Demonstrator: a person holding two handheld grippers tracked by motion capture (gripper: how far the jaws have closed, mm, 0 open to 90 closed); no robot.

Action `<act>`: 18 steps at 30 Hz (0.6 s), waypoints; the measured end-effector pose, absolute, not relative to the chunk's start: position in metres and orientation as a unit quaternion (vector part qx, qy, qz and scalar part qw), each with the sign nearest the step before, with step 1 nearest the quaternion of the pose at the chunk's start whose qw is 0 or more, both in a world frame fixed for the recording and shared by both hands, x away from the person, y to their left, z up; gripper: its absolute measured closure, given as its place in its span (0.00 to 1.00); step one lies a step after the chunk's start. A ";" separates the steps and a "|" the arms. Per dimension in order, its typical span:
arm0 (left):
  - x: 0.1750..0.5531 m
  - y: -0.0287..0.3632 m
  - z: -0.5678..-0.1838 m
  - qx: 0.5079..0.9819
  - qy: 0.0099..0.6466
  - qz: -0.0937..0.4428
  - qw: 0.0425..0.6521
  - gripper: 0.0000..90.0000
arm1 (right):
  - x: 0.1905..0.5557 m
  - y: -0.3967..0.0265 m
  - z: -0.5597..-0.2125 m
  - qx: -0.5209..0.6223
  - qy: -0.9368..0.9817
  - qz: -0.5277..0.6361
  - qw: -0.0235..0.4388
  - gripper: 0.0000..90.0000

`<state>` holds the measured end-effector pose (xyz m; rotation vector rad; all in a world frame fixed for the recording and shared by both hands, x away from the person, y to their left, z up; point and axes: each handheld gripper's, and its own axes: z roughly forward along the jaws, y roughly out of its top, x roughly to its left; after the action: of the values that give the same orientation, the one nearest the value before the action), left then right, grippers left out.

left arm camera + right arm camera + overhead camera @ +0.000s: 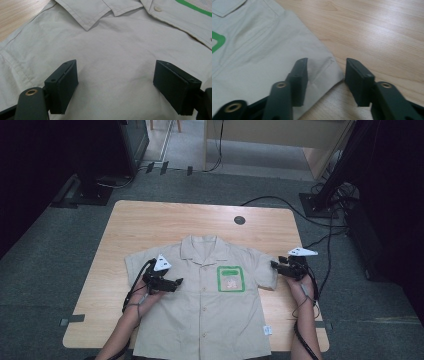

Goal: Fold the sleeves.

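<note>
A beige shirt (pixel 205 305) lies flat on the table (pixel 150 220), its hem at the near edge. The left gripper (pixel 176 282) hovers released over its chest. The right gripper (pixel 325 75) straddles a sleeve corner (pixel 329 68), jaws apart, not yet pinching.

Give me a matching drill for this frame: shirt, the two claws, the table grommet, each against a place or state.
Things:
1. left claw
2. right claw
3. shirt
4. black grommet
5. green-edged patch

Places or states:
A. set in the table top, beyond the collar
B. spread flat, front up, buttoned
C. jaws wide apart over the shirt's chest fabric
D. on the shirt's chest, toward the right claw's side
E. jaws partly closed, straddling the sleeve corner at the cloth's edge

Pairs: 1-C, 2-E, 3-B, 4-A, 5-D
</note>
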<state>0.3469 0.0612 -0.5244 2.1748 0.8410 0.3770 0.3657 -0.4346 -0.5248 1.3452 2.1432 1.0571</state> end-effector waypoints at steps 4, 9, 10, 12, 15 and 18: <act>0.347 0.061 -0.524 0.852 0.330 0.148 0.380 0.22 | 0.365 -0.430 -0.524 0.480 0.766 0.384 0.188 0.82; 0.347 0.061 -0.524 0.851 0.330 0.148 0.380 0.22 | 0.365 -0.429 -0.524 0.485 0.763 0.393 0.169 0.93; 0.347 0.061 -0.524 0.851 0.330 0.148 0.380 0.22 | 0.365 -0.429 -0.524 0.486 0.762 0.395 0.164 0.94; 0.347 0.061 -0.524 0.851 0.330 0.148 0.380 0.22 | 0.365 -0.429 -0.524 0.486 0.763 0.395 0.162 0.94; 0.347 0.061 -0.524 0.852 0.330 0.148 0.380 0.22 | 0.364 -0.428 -0.523 0.481 0.766 0.392 0.167 0.95; 0.347 0.061 -0.524 0.851 0.330 0.148 0.380 0.22 | 0.362 -0.428 -0.521 0.478 0.766 0.393 0.174 0.95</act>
<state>0.3468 0.0611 -0.5244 2.1738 0.8425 0.3783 0.3617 -0.4277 -0.5211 1.3547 2.1713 1.1143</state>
